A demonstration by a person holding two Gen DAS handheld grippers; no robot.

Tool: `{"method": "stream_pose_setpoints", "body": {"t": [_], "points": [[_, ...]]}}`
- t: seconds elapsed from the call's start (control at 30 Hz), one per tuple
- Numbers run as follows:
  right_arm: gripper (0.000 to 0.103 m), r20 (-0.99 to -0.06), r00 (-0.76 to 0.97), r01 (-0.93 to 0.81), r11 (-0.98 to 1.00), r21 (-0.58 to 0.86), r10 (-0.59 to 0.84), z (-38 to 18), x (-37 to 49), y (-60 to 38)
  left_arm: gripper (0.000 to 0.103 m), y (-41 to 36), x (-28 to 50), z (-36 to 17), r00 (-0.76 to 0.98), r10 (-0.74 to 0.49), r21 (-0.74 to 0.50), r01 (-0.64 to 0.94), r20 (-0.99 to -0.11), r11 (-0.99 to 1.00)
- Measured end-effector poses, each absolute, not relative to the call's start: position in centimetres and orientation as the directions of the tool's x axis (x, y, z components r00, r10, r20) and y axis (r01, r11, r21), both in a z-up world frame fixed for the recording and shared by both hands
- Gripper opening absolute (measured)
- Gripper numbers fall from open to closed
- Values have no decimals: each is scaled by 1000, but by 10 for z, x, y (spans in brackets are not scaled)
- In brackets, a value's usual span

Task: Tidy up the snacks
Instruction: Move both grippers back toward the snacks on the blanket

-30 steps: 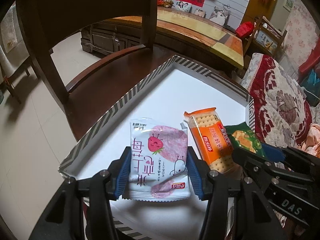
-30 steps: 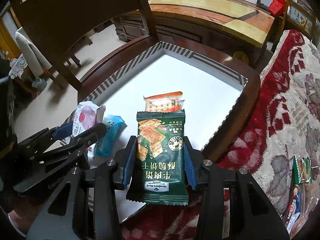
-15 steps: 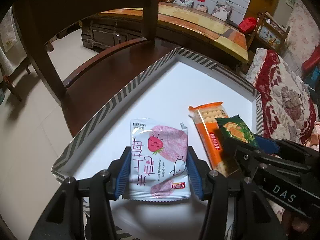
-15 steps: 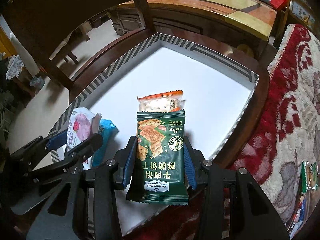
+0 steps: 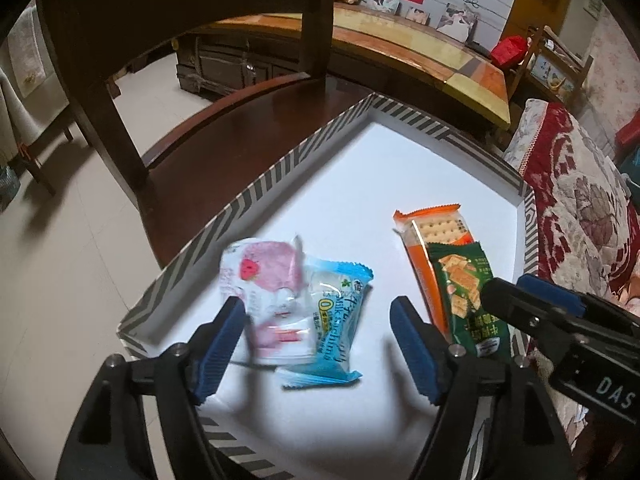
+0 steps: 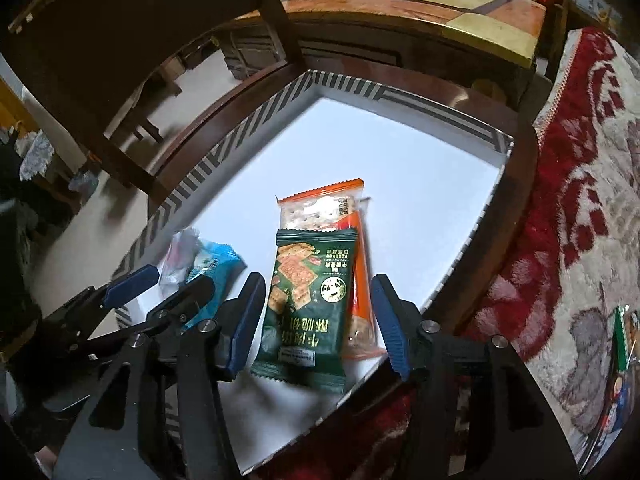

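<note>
Both grippers hang over the near end of the striped-rim tray (image 5: 280,168), each with its blue pads spread and nothing between them. Left gripper (image 5: 316,344) stands wide apart around, but not touching, the pink strawberry packet (image 5: 268,300), which is blurred and lies partly over the blue milk-candy packet (image 5: 340,320) close to the tray's near-left edge. That pairing looks deliberate: the two soft pouches sit together on one side.

Right gripper (image 6: 316,320) is likewise parted, its pads on either side of the green cracker packet (image 6: 308,304), which rests on top of the orange cracker packet (image 6: 356,264) near the tray's near-right edge. Biscuits with biscuits, then, stacked lengthwise and pointing toward the far corner.

In my judgement the sorting is in its placing stage, with two groups formed and the far half of the tray bare. Each tool points forward and down along the tray, tilted toward its own pile, the right one seen from the left wrist view crossing low at the right edge. More wrapped snacks (image 6: 622,344) lie on the patterned red blanket (image 6: 580,200) outside the tray, though I cannot tell what they are.
</note>
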State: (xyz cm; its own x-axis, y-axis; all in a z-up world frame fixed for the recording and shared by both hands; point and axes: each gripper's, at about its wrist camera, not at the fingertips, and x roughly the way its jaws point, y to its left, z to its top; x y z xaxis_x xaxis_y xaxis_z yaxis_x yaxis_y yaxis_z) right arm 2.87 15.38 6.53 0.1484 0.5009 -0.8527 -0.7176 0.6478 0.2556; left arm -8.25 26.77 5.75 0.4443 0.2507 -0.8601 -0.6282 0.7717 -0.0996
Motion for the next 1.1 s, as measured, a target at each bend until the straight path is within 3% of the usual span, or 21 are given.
{"method": "stream_pose_setpoints", "body": {"t": [0.53,1.1], "points": [[55,-809,241,-680,688,253,536,102,6,82,85,216,-74,91,532,218,-119,-528,-818,841],[55,-811,362,-537,814,222,460,107,10,-56,87,116,-40,93,555,54,-154,-322,-830,934]]}}
